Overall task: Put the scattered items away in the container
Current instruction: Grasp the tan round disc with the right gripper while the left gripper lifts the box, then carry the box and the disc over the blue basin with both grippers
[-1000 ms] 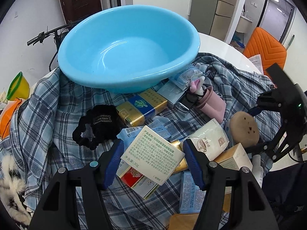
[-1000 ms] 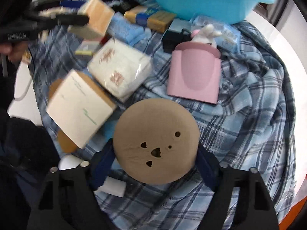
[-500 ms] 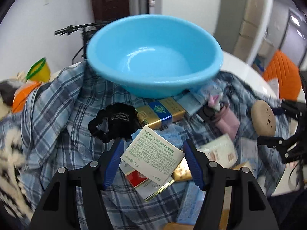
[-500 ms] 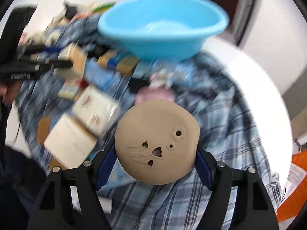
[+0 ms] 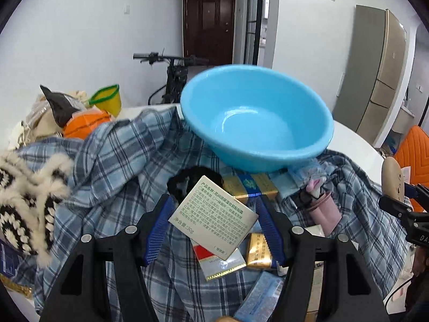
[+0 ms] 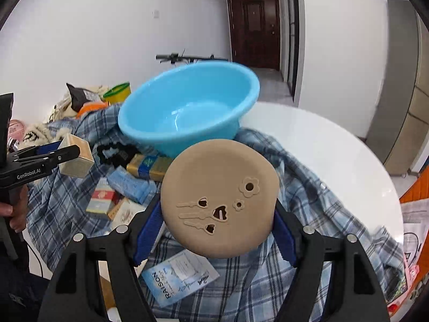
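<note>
The blue bowl (image 5: 257,131) sits tipped on the plaid cloth (image 5: 112,166), with nothing in it. Your left tongs (image 5: 213,228) pinch a small box (image 5: 214,214) up in the air. Your right tongs (image 6: 218,225) pinch a round tan case (image 6: 218,201) near the bowl.

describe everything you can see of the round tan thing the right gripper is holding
The round tan compact is a flat disc, matte and plastic-looking, its face turned to the right wrist camera. The face carries raised flower shapes, three small dark cutouts with raised tails and two round holes. It is clamped edge to edge between the blue pads of the right gripper, lifted off the plaid cloth, near the blue basin. In the left view it shows edge-on.
</note>
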Demonstrator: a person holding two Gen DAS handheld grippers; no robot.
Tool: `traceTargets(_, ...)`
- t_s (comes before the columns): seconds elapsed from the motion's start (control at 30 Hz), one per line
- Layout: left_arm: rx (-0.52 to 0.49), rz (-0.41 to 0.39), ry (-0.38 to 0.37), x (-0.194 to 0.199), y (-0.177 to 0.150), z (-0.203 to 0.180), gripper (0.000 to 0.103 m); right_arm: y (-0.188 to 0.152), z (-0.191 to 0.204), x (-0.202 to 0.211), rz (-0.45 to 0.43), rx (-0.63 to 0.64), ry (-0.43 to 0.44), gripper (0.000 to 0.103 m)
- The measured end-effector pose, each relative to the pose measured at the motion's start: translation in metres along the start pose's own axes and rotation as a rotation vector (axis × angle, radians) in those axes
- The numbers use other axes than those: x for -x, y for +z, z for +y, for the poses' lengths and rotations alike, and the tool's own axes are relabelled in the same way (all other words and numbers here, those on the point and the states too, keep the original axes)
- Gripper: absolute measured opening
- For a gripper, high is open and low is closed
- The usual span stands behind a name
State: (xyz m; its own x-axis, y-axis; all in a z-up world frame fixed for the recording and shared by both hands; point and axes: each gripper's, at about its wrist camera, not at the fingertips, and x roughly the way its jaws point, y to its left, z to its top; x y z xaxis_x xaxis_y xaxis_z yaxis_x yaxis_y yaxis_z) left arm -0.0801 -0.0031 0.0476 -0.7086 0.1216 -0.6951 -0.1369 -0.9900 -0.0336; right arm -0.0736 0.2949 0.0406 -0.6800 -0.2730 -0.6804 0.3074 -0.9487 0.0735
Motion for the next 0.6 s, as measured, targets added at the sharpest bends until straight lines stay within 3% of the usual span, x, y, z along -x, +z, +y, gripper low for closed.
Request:
traceTargets(0.2,-0.019,-0.001,-0.001,-0.005,0.006,-0.003,0.066,0.009,-0.002,-0.002,-0.004,0.006,0.013,0.073)
traceTargets(0.37,0.001,-0.131,0.017,0.021,0.042,0.003,0.066,0.042,0.002,0.022,-0.128,0.041,-0.002,0.074)
traceTargets(0.6,-0.024,-0.353,0.040,0.084,0.089,0.004,0.066,0.080,0.012,0.089,-0.373,0.121,-0.013,0.074)
